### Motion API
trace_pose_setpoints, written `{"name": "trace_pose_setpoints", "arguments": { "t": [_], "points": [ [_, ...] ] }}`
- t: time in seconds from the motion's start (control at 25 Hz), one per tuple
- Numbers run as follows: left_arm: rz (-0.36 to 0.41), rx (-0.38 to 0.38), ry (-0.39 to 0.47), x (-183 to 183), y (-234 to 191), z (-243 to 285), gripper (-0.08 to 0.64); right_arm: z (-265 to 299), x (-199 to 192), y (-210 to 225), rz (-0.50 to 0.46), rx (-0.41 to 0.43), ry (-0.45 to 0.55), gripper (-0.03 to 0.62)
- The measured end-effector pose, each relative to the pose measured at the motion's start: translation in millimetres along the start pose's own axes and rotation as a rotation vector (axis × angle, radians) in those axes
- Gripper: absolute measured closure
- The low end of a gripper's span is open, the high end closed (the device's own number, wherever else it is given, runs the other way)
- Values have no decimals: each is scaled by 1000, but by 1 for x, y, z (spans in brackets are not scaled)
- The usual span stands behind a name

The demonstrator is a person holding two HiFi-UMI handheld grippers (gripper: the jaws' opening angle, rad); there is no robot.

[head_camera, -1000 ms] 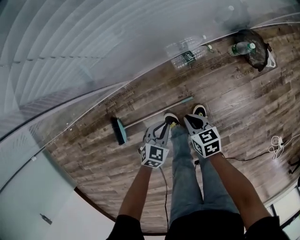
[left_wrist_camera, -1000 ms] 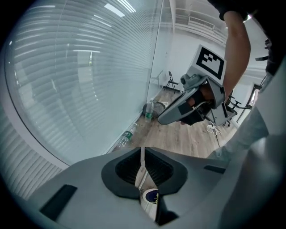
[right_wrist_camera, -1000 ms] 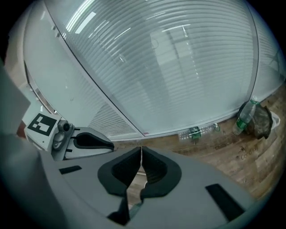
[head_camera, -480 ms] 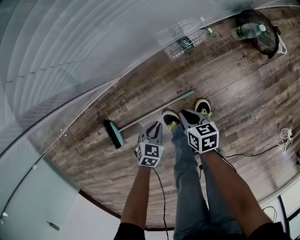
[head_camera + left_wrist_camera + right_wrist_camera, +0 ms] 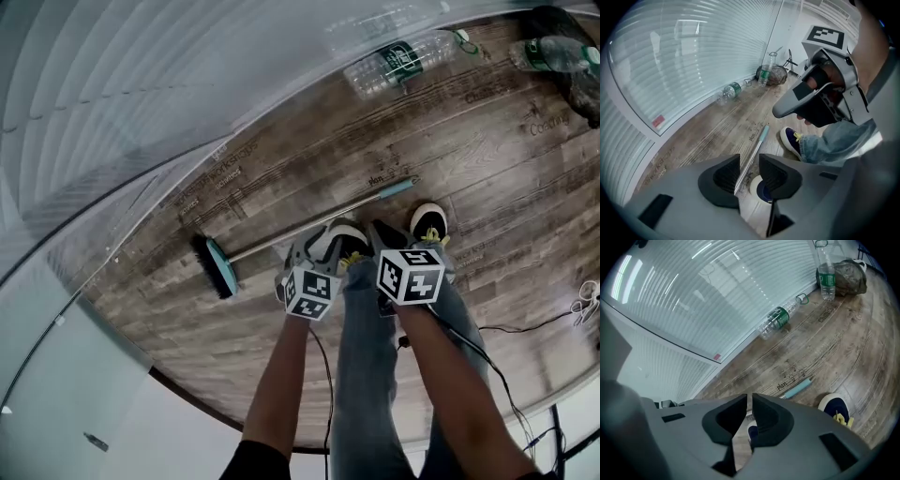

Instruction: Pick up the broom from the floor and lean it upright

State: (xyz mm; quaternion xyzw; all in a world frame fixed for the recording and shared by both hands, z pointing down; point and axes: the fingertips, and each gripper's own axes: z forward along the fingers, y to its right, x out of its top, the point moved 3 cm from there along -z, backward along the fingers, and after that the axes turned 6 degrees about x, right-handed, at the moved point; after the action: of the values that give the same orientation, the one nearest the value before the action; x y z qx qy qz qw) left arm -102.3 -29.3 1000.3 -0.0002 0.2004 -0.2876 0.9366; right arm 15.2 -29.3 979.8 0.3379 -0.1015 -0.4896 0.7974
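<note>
The broom lies flat on the wood floor, its dark head with teal back (image 5: 215, 266) at the left and its thin handle (image 5: 309, 225) running right to a teal grip (image 5: 395, 190). My left gripper (image 5: 312, 247) hangs low over the middle of the handle. Its jaws stand apart (image 5: 750, 161), and the handle (image 5: 757, 146) shows through the gap, untouched on the floor. My right gripper (image 5: 381, 234) hovers beside it near the grip end, shut with nothing in it (image 5: 750, 403). The teal grip (image 5: 799, 387) lies just beyond it.
The person's shoes (image 5: 342, 236) (image 5: 429, 221) stand right behind the handle. A clear bottle (image 5: 398, 60) lies along the glass wall with blinds. Another bottle (image 5: 548, 52) and a dark bag (image 5: 574, 33) sit far right. Cables (image 5: 492, 330) trail on the floor behind the legs.
Both grippers have dropped towards the floor and now sit close over the handle, and the view has lowered with them. The right gripper has rolled. The broom has not moved.
</note>
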Motion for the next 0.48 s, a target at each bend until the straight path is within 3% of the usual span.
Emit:
{"name": "trace_pose_setpoints", "arguments": {
  "t": [0.12, 0.2, 0.32, 0.48],
  "points": [
    [11, -1, -12, -13, -6, 34, 437, 34, -15, 24, 14, -19, -38, 559],
    [22, 3, -18, -20, -11, 54, 436, 51, -22, 36, 75, -29, -61, 458],
    [42, 4, -47, -35, -13, 79, 436, 69, -33, 53, 160, -68, -50, 457],
    [106, -8, -95, -51, -12, 106, 436, 92, -51, 78, 204, -116, -34, 457]
  ]
}}
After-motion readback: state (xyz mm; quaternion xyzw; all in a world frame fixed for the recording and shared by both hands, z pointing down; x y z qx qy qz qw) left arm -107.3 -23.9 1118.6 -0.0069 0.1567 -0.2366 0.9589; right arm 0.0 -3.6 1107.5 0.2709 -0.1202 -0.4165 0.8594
